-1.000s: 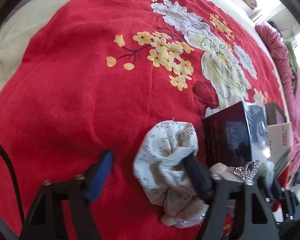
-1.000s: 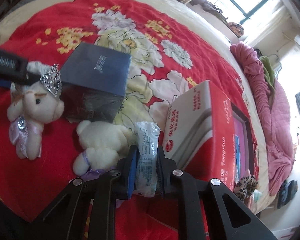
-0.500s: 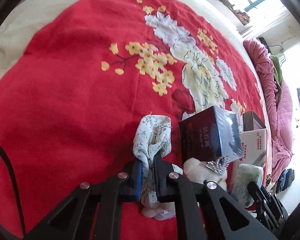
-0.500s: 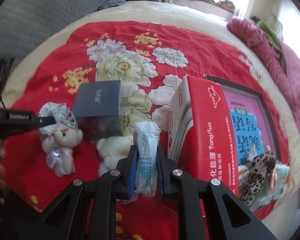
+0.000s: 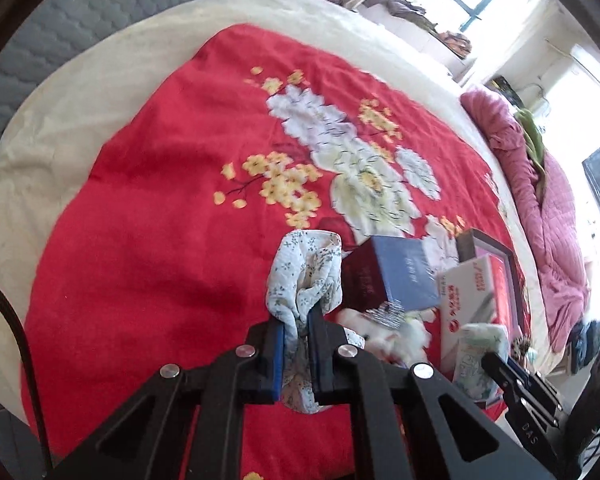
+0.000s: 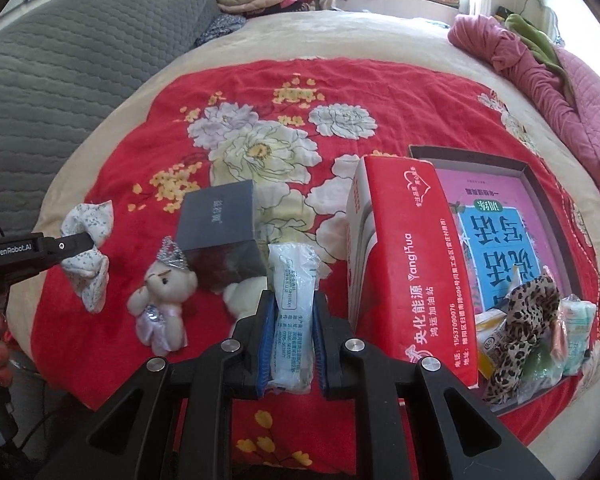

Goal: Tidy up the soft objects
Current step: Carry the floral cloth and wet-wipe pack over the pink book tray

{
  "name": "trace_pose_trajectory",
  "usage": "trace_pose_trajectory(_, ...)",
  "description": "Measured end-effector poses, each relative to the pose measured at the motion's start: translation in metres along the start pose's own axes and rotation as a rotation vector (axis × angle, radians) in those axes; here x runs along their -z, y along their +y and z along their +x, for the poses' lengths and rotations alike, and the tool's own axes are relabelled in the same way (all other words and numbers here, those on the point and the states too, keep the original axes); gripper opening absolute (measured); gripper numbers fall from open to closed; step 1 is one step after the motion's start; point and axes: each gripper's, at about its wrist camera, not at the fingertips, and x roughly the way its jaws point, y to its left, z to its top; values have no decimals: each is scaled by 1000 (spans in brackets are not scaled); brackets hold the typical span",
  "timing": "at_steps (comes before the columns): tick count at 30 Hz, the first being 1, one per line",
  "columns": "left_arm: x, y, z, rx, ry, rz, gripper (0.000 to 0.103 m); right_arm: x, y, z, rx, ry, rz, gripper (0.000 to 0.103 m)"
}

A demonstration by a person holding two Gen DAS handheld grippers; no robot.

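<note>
The left gripper (image 5: 297,330) has its jaws pressed tight on a floral cloth (image 5: 305,276), which bunches up above the pads and hangs in a tail below them, clear of the red blanket (image 5: 152,240). Just right of these jaws stands a dark box (image 5: 396,276).

The right gripper (image 6: 293,312) pinches a white plastic packet (image 6: 294,300) upright between its blue pads. Immediately right of its jaws stands a red carton (image 6: 412,272), and beyond that a shallow tray (image 6: 536,184) holding a leopard-print cloth (image 6: 520,320) and other soft packets. Left of the jaws sits a small bear with a silver crown (image 6: 162,304); a white plush toy (image 6: 246,296) lies partly hidden just behind the left pad.
</note>
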Motion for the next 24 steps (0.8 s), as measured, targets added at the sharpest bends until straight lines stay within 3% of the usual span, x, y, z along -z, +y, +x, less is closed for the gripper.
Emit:
trace_pose_trajectory(12,15,-58,-50,42,-58,134,10,-1,0,-49,-26,-90,13,18)
trace_pose_trajectory(24,37,-113,-72,46,-81,256,10,2,-17,-93,-37,-174,49,18)
